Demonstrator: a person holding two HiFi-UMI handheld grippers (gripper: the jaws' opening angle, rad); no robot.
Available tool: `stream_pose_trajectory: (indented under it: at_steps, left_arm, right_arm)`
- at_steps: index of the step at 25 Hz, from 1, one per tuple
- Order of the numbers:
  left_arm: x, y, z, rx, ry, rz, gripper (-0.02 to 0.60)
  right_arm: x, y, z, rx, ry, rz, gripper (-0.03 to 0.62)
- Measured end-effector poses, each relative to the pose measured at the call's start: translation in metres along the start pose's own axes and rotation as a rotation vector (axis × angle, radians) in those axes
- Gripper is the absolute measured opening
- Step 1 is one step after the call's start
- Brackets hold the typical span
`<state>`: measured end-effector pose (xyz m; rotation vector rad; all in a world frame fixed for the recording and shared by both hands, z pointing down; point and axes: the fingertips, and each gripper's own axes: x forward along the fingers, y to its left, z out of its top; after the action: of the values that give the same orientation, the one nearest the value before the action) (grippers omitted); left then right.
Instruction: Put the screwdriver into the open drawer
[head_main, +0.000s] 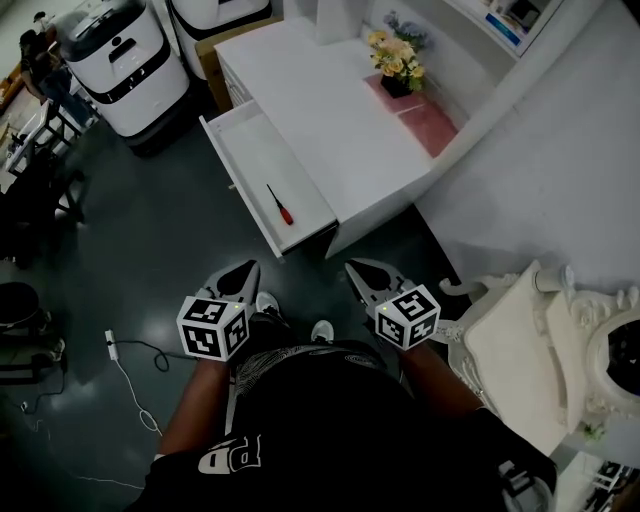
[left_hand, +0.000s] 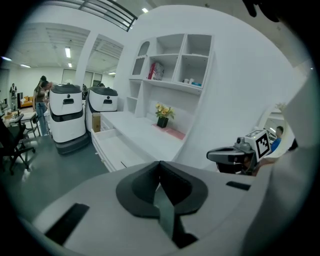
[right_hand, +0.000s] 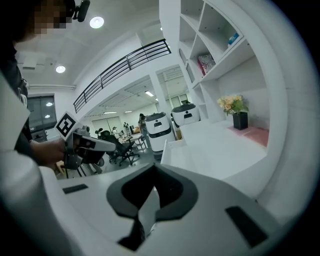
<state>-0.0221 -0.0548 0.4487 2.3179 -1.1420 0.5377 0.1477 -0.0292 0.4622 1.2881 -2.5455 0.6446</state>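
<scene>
Well, the hands themselves are mostly hidden in the head view: the marker cubes (head_main: 212, 327) sit over them, and only the forearms (head_main: 195, 410) show, running back to a dark shirt (head_main: 330, 430) that the lower edge cuts off. In the left gripper view the inside of the drawer is too small and pale to tell what lies in it. From above it is plain enough: the screwdriver (head_main: 280, 205) (thin dark shaft, red handle) lies on the bottom of the open drawer (head_main: 252, 150), near its right side, handle end toward the person. The drawer stands pulled out from the white desk (head_main: 330, 130). Both tools are well apart from it, over the dark floor (head_main: 160, 250) just in front of the person's body. The left gripper (head_main: 246, 270) and the right gripper (head_main: 354, 270) are held side by side, pointing forward and somewhat down toward the desk. Each has its jaws pressed together with nothing between them.
</scene>
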Motion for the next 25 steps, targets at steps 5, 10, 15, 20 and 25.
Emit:
stream_pose_trajectory:
  at_steps: [5,10,15,20,25]
  left_arm:
    - [-0.006,-0.004,-0.005,0.004,0.002,-0.006,0.015]
    - [0.003,-0.002,0.005,0.029,0.007,-0.048,0.015]
    - [-0.002,0.009,0.006,0.069,0.028,-0.073,0.015]
    - [-0.003,0.020,0.006,0.076,0.039,-0.099,0.015]
    - [-0.006,0.026,0.005,0.089,0.051,-0.134,0.015]
  right_arm:
    - [-0.005,0.007,-0.003,0.007,0.001,-0.007,0.009]
    - [-0.006,0.009,-0.007,0.031,0.010,-0.033,0.009]
    - [-0.002,0.013,-0.003,0.052,-0.004,-0.079,0.009]
    - [0.007,0.027,0.007,0.009,-0.018,-0.110,0.009]
    - [0.019,0.037,0.003,0.032,-0.010,-0.126,0.009]
